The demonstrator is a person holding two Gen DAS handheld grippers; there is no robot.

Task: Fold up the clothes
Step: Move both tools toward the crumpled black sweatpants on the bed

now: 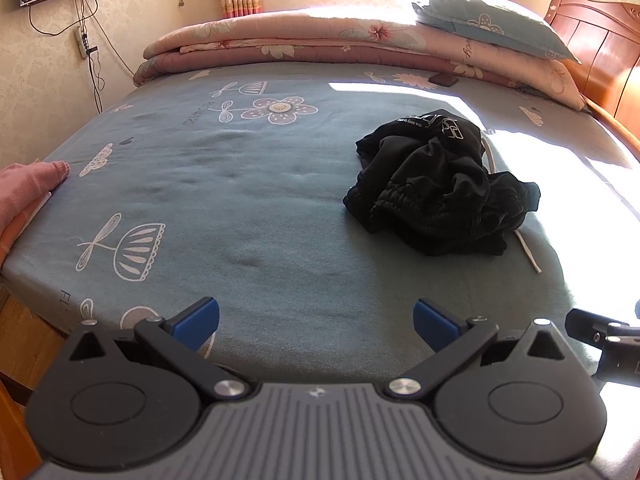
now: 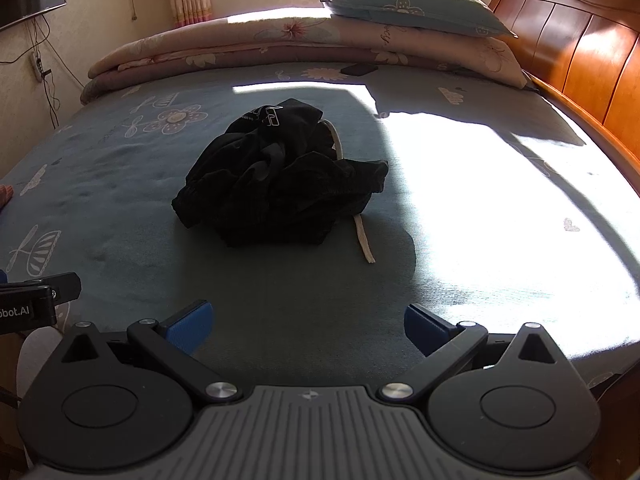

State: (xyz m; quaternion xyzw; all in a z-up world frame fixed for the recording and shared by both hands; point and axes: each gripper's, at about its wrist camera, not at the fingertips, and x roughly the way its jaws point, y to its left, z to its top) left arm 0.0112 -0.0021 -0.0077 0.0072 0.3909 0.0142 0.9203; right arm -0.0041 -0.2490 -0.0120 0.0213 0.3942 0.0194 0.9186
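A crumpled black garment [image 1: 436, 188] with an elastic waistband and a white drawstring [image 1: 528, 254] lies in a heap on the blue-green bed sheet [image 1: 256, 208]. In the right wrist view the same garment [image 2: 280, 184] sits straight ahead, its drawstring [image 2: 364, 240] trailing toward me. My left gripper [image 1: 316, 320] hovers over the near edge of the bed, open, with nothing between its blue pads; the garment lies ahead and to its right. My right gripper [image 2: 306, 324] is open too, empty, well short of the heap.
A folded floral quilt [image 1: 320, 44] and a pillow [image 1: 492, 28] lie across the far end of the bed. A wooden headboard [image 2: 580, 48] runs along the right. A small dark object [image 1: 443, 79] rests near the quilt. Pink cloth [image 1: 24, 188] lies at the bed's left edge.
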